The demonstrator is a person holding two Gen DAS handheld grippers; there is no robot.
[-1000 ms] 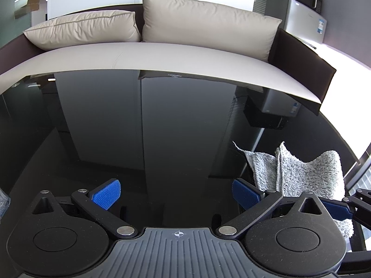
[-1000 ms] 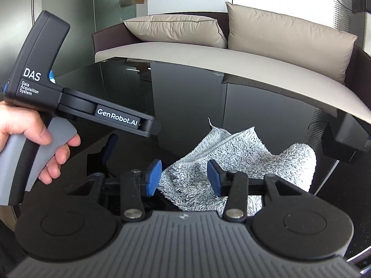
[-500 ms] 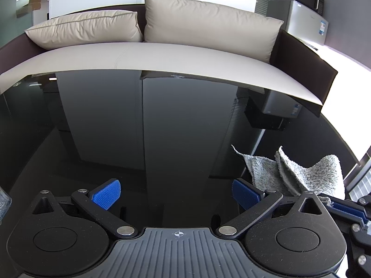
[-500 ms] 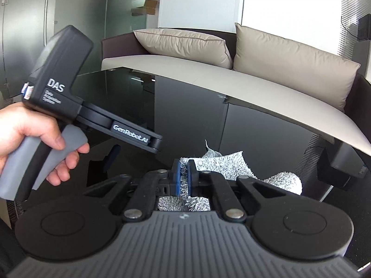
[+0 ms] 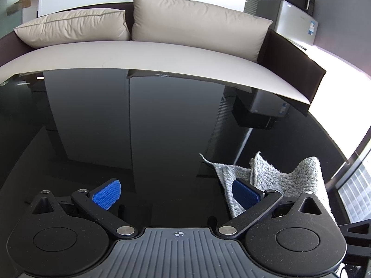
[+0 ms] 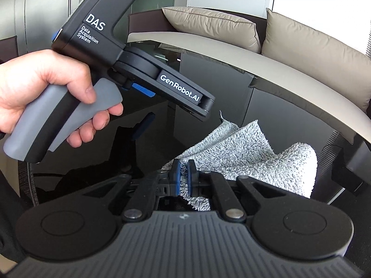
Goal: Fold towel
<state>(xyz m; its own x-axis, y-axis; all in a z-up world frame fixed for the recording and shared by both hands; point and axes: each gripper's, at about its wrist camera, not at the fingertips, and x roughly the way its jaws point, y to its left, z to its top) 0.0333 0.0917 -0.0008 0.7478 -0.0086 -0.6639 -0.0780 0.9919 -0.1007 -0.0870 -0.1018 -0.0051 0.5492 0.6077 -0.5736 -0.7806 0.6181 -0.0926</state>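
A grey fluffy towel [image 6: 245,153] lies crumpled on the glossy black table [image 5: 162,127], with its near edge lifted. My right gripper [image 6: 183,176] is shut on that near edge; terry cloth shows between the blue pads. In the left wrist view the towel [image 5: 285,180] rises at the lower right, with one corner pointing up. My left gripper [image 5: 176,195] is open and empty over bare table, its right pad [image 5: 245,194] just in front of the towel's left edge. The left gripper's body [image 6: 129,69], held in a hand, shows left of the towel in the right wrist view.
A beige sofa [image 5: 162,53] with two cushions runs along the table's far edge. A grey box-shaped machine [image 5: 292,20] stands at the far right. The table's right edge [image 5: 334,143] lies just past the towel.
My right gripper closed on the towel's near edge and has lifted it. The towel has bunched up higher. The left gripper stayed open and moved closer to the towel.
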